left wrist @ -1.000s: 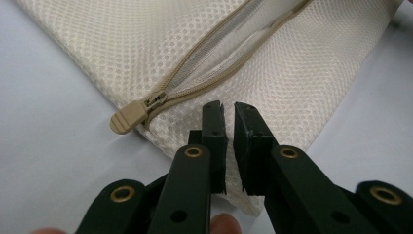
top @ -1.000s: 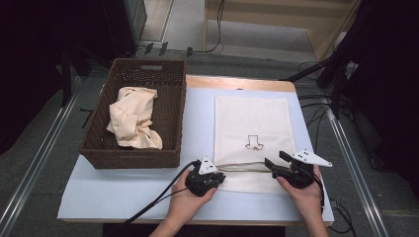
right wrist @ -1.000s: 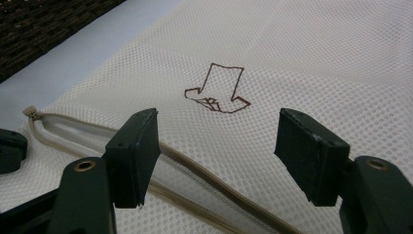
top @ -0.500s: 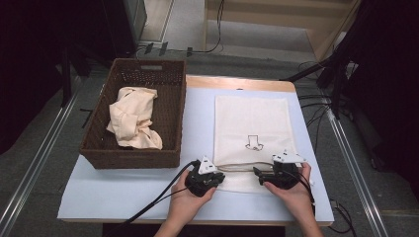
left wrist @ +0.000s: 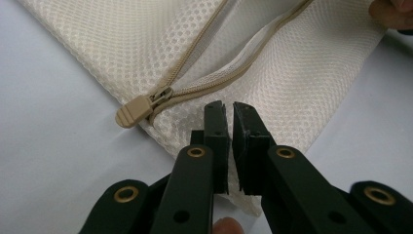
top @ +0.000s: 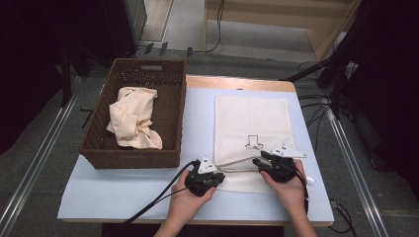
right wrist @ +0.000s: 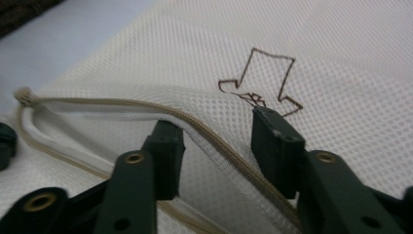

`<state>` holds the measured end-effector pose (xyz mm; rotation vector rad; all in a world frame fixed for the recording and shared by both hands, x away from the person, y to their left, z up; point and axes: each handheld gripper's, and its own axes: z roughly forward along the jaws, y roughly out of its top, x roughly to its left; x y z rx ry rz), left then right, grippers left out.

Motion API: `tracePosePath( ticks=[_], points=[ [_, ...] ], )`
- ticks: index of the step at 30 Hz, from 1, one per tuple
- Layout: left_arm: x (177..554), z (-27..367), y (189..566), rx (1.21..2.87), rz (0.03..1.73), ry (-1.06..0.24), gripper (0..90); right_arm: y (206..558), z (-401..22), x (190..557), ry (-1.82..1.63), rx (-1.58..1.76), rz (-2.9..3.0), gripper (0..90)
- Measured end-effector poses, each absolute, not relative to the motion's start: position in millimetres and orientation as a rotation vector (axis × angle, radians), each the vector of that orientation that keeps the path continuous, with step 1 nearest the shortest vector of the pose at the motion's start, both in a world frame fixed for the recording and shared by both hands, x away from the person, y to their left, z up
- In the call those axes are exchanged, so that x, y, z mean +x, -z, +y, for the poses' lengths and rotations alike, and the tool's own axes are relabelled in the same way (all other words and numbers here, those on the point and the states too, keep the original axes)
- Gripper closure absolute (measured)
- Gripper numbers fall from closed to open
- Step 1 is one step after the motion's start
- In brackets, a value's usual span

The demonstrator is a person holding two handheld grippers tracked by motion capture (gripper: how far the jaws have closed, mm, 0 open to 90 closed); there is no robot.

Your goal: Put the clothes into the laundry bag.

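The high view looks forward and down over the whole table [top: 148, 197] from its near edge. The 2 gripper views sit close above the mesh bag [top: 249, 118], by that near edge; all 3 views share its open zipper [left wrist: 234, 78].

Flat cream mesh bag [top: 251, 129], unzipped

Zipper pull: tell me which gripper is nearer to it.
Left. The left gripper is shut on the mesh bag right beside the zipper pull; the right gripper straddles the bag's upper edge farther along the open zipper.
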<state>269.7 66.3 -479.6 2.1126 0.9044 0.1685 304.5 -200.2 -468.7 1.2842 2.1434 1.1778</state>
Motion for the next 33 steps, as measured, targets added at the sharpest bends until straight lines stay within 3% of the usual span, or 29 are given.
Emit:
tracePosePath(
  ticks=[3,7,11,16,22,23,33],
  points=[
    [270.5,66.6,480.1,2.107,0.901,-0.155,86.8,459.3,-202.7,303.9,-1.261,1.254,2.108,76.0],
    [270.5,66.3,480.2,2.105,0.901,-0.151,87.7,447.4,-200.6,300.0,-1.288,1.196,2.053,82.4],
    [270.5,66.3,480.2,2.105,0.902,-0.150,88.7,435.8,-198.5,296.4,-1.316,1.165,1.971,76.4],
    [270.6,66.6,480.1,2.109,0.899,-0.151,88.9,447.7,-206.5,303.9,-1.223,1.252,1.979,71.1],
    [270.6,66.6,480.1,2.108,0.901,-0.151,89.0,450.7,-215.7,305.4,-1.239,1.266,1.994,80.2],
    [270.6,66.6,480.1,2.109,0.900,-0.151,89.2,448.9,-216.6,304.5,-1.261,1.266,2.015,86.6],
    [269.7,66.4,479.6,2.110,0.911,-0.167,90.0,441.9,-219.0,301.6,-1.259,1.273,1.992,88.0]
  ],
)
